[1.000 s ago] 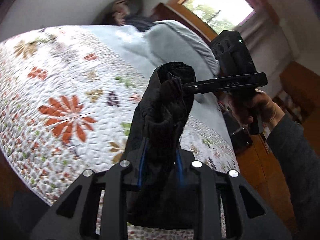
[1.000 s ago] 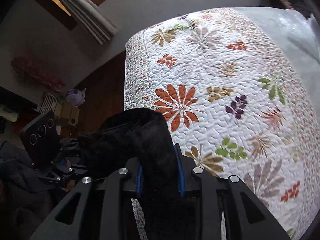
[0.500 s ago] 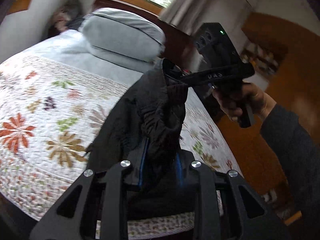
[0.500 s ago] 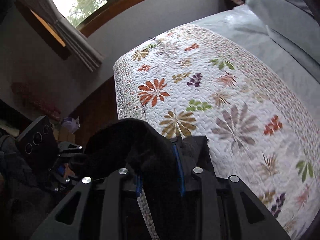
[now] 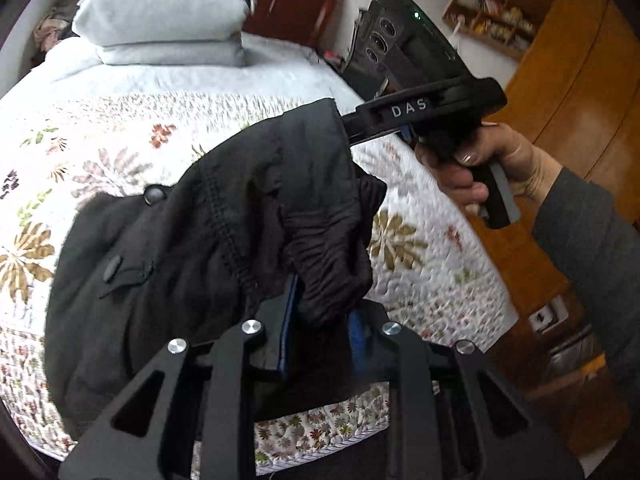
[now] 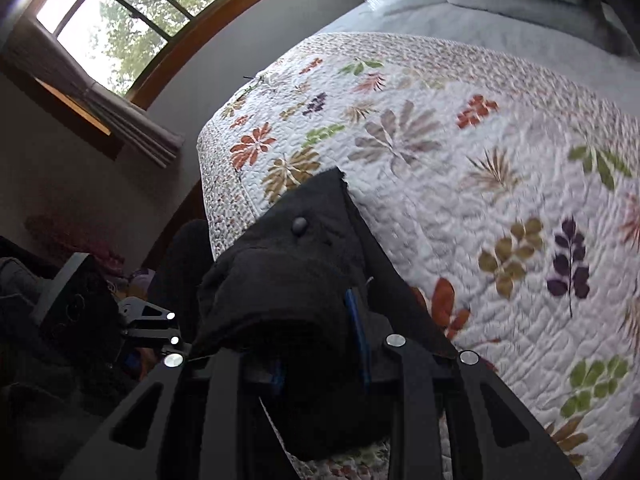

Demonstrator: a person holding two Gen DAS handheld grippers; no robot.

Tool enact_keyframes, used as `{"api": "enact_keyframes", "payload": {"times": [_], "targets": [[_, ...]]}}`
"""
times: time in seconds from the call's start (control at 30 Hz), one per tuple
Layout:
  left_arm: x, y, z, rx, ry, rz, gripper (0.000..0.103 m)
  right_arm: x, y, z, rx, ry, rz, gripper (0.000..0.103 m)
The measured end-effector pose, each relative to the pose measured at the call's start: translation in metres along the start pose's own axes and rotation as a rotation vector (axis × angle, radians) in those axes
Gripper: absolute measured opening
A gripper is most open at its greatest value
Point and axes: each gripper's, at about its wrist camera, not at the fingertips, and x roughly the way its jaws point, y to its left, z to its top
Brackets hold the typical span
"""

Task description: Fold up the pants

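While both grippers point down toward the bed, one pair of black pants [image 5: 224, 240] hangs between them above the floral quilt [image 5: 100, 140]. From the left wrist camera, the left gripper [image 5: 320, 320] has its jaws nearly closed, with a bunched fold of the waistband pinched between the blue pads. At two o'clock from it, the right gripper [image 5: 352, 128] bites the upper edge of the same fabric, carried by one hand [image 5: 492, 164] in a grey sleeve [image 5: 592, 240]. From the right wrist camera, the right gripper [image 6: 320, 344] stands narrowly parted and clamped on thick dark cloth; two buttons [image 5: 154, 194] show on the garment. At eleven o'clock in the left view lie two stacked pale pillows [image 5: 168, 12]. One window [image 6: 132, 16] sits at ten o'clock in the right view.
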Motion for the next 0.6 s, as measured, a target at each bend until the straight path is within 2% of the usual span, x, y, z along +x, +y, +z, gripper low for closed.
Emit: {"api": "enact_keyframes", "payload": {"times": [0.3, 0.37, 0.43, 0.5, 0.53, 0.6], "targets": [[0.050, -0.022, -0.020, 0.103, 0.085, 0.082, 0.023, 0.009, -0.044, -0.049, 0.060, -0.033, 0.025, 0.027], [0.056, -0.026, -0.025, 0.118, 0.103, 0.084, 0.033, 0.012, -0.049, -0.058, 0.071, -0.035, 0.003, 0.029], [0.059, -0.026, -0.029, 0.103, 0.127, 0.032, 0.068, 0.013, -0.053, -0.067, 0.092, -0.038, -0.017, 0.034], [0.055, -0.026, -0.034, 0.090, 0.134, -0.039, 0.083, 0.011, -0.056, -0.080, 0.116, -0.036, -0.073, 0.039], [0.048, -0.026, -0.037, 0.090, 0.135, -0.103, 0.087, 0.008, -0.059, -0.086, 0.133, -0.039, -0.093, 0.041], [0.036, -0.021, -0.041, 0.066, 0.146, -0.188, 0.089, 0.001, -0.064, -0.102, 0.177, -0.034, -0.191, 0.044]]}}
